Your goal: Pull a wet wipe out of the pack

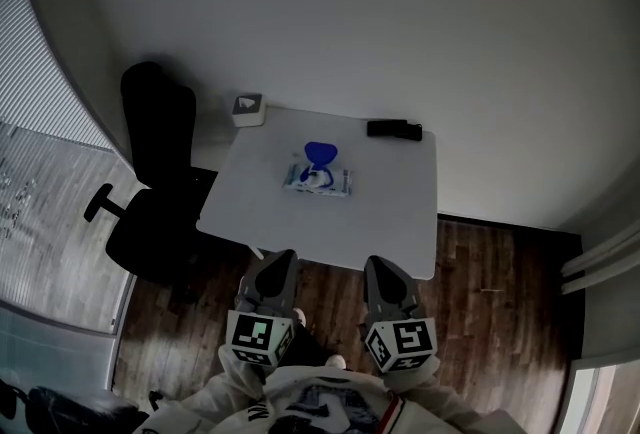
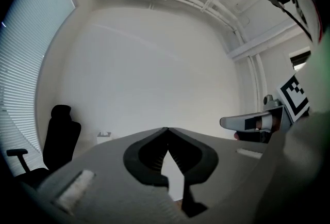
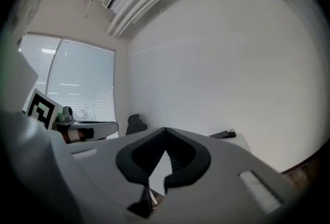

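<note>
A wet wipe pack (image 1: pixel 317 180) lies near the middle of the white table (image 1: pixel 390 222), its blue lid (image 1: pixel 320 153) flipped up at the far side. Both grippers hang short of the table's near edge, well apart from the pack. My left gripper (image 1: pixel 277 264) points at the table with its jaws together and nothing between them; its tips (image 2: pixel 166 129) meet in the left gripper view. My right gripper (image 1: pixel 382 269) is beside it, also shut and empty, tips (image 3: pixel 165 129) touching in the right gripper view. The pack is hidden behind the jaws in both gripper views.
A black office chair (image 1: pixel 155 184) stands at the table's left side. A small white box (image 1: pixel 248 109) sits on the far left corner and a black device (image 1: pixel 394 129) on the far right edge. Wooden floor (image 1: pixel 500 322) lies under the grippers; a white wall (image 1: pixel 350 12) stands behind the table.
</note>
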Available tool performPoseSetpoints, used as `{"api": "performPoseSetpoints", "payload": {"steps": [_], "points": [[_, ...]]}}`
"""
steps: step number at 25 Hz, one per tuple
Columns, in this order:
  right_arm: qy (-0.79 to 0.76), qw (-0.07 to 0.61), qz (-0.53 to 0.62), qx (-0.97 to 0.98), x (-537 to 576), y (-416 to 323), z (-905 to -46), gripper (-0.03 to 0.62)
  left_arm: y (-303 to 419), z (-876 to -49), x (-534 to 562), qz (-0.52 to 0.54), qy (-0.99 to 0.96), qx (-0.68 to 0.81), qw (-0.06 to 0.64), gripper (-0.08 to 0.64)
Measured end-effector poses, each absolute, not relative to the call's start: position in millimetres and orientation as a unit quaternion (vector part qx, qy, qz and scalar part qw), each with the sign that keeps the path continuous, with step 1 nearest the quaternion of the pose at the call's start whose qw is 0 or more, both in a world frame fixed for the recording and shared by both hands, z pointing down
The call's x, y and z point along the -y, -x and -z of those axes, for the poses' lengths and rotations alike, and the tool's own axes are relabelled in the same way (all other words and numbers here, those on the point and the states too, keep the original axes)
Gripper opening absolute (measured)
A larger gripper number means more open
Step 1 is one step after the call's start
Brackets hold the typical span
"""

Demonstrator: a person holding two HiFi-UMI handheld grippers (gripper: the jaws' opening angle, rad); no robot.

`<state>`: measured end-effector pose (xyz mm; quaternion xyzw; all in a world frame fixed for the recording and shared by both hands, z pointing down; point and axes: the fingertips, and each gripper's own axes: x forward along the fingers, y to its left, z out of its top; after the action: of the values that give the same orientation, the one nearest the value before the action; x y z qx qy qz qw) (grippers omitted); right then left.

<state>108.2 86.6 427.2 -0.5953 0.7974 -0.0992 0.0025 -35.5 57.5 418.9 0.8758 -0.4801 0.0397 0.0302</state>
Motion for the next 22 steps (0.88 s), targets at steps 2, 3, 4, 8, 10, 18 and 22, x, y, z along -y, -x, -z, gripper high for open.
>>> {"api": "performPoseSetpoints", "payload": {"steps": [2,3,4,8,10,18,22], "points": [[0.597,0.001,0.098,-0.796,-76,-105,-428,0.005,38,-421,-46,-0.040,-0.877,0.477,0.033,0.002],[0.598,0.000,0.098,-0.796,-70,-104,-428,0.005,39,-421,-40,-0.039,-0.878,0.476,0.035,0.002],[0.599,0.000,0.098,-0.795,-65,-103,-428,0.005,40,-421,-34,-0.038,-0.879,0.475,0.036,0.002],[0.605,-0.002,0.098,-0.791,-40,-94,-428,0.005,49,-420,-7,-0.035,-0.881,0.470,0.037,0.002],[0.607,-0.004,0.098,-0.789,-29,-90,-428,0.005,54,-420,5,-0.035,-0.882,0.468,0.037,0.002],[0.617,-0.007,0.101,-0.781,15,-74,-430,0.005,70,-427,54,-0.039,-0.886,0.460,0.039,0.002],[0.625,-0.011,0.106,-0.774,33,-68,-432,0.005,76,-426,76,-0.040,-0.891,0.451,0.039,0.002]]}}
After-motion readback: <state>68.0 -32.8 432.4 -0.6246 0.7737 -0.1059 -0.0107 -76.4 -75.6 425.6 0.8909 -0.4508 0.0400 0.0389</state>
